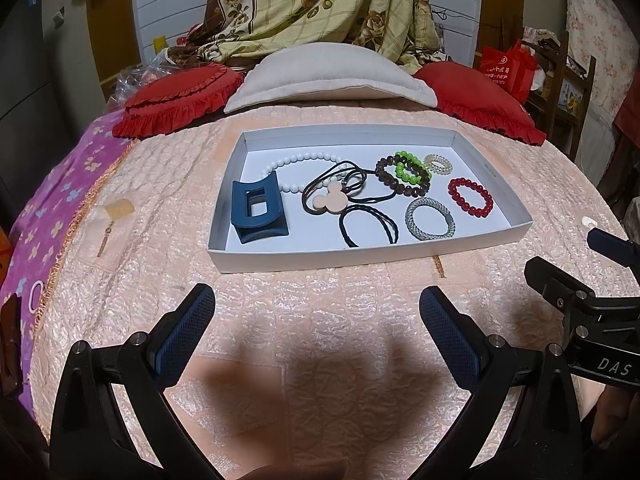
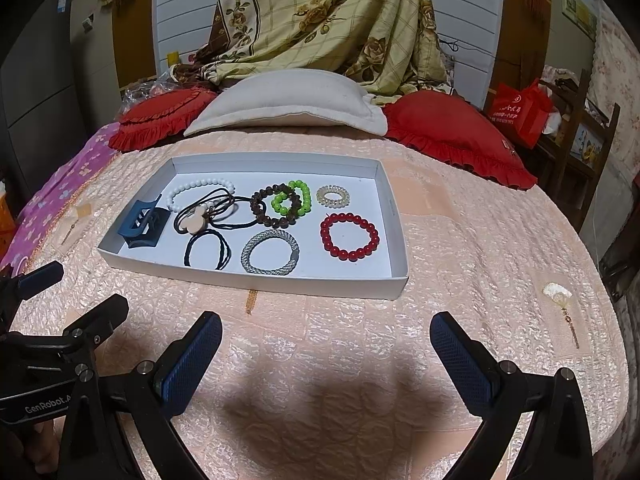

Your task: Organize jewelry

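Both claws, left (image 1: 317, 300) and right (image 2: 326, 328), hang spread wide and empty over the bed (image 2: 460, 240), short of the white tray (image 1: 360, 258) where bracelets, hair ties and a blue clip (image 1: 258, 212) lie together. That fits either a finished sort or one pending; a small pendant (image 2: 558, 294) lies outside.

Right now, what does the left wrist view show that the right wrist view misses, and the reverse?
Only the left wrist view shows a pink ring lying on the purple cover at the bed's left edge. Only the right wrist view shows a pale tasselled ornament on the quilt, right of the tray. Both show the white tray holding the red bead bracelet and blue hair claw; the left tool and right tool are open and empty.
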